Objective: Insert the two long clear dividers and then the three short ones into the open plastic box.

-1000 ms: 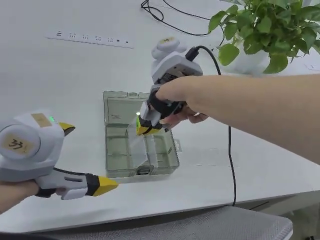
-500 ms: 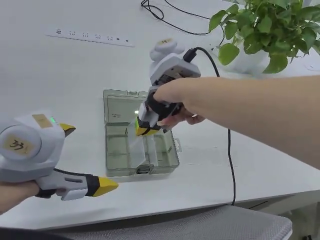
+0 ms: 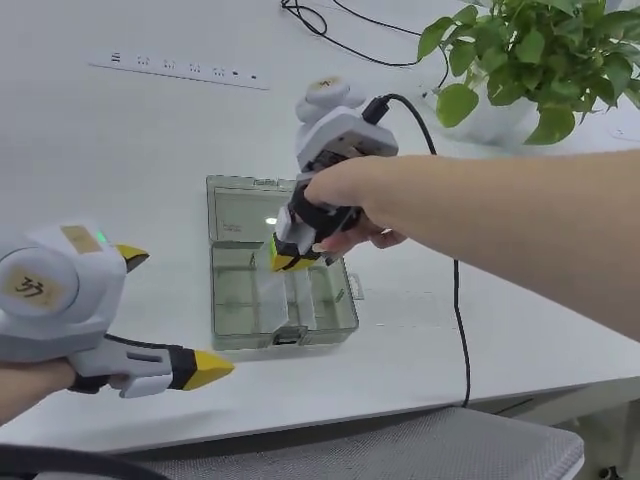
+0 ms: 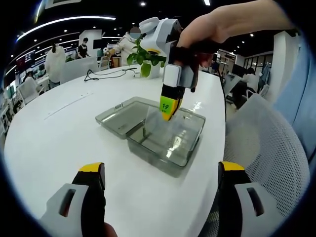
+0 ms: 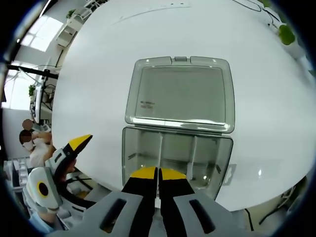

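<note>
Here, right claw (image 3: 284,262) clamped on upright clear divider (image 3: 279,300), running hinge-to-front over open box (image 3: 330,335), left claw (image 3: 175,312) spread.

My open plastic box (image 3: 235,335) sits on the worktop (image 3: 150,130), smoky clear, with its lid (image 3: 240,215) laid flat behind the tray. A clear divider (image 3: 275,300) stands upright inside the tray, its top edge pinched in my right hand-held gripper (image 3: 285,262).
</note>
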The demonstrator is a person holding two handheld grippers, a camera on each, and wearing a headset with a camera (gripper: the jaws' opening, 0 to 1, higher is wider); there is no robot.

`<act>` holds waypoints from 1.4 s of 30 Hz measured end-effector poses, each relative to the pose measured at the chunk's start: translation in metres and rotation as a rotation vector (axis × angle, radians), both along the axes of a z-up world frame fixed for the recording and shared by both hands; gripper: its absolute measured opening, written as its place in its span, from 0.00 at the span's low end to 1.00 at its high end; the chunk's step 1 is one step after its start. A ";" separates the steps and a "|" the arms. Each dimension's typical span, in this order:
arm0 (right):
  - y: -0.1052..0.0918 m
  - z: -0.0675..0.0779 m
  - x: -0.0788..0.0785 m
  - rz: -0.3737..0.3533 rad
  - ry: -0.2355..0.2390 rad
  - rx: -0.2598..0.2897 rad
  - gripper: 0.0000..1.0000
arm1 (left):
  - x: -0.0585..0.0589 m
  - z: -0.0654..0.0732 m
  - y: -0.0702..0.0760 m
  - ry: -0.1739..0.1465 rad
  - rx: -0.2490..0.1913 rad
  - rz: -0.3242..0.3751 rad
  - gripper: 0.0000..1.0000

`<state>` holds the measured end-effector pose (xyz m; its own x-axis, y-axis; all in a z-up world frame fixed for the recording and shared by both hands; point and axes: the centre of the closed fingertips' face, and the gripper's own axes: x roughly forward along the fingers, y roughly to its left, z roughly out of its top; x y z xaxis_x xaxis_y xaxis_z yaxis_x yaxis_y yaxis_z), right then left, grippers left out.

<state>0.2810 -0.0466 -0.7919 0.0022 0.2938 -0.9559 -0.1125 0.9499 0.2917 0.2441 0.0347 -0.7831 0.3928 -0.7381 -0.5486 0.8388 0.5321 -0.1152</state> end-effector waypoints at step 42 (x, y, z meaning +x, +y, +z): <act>0.013 -0.016 0.001 0.128 -0.002 -0.088 0.03 | 0.000 -0.005 0.003 0.014 -0.012 0.010 0.95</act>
<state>0.2822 -0.0338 -0.8084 -0.0282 0.2073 -0.9779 -0.2345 0.9496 0.2081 0.2446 0.0378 -0.7884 0.3924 -0.7406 -0.5455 0.8318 0.5389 -0.1333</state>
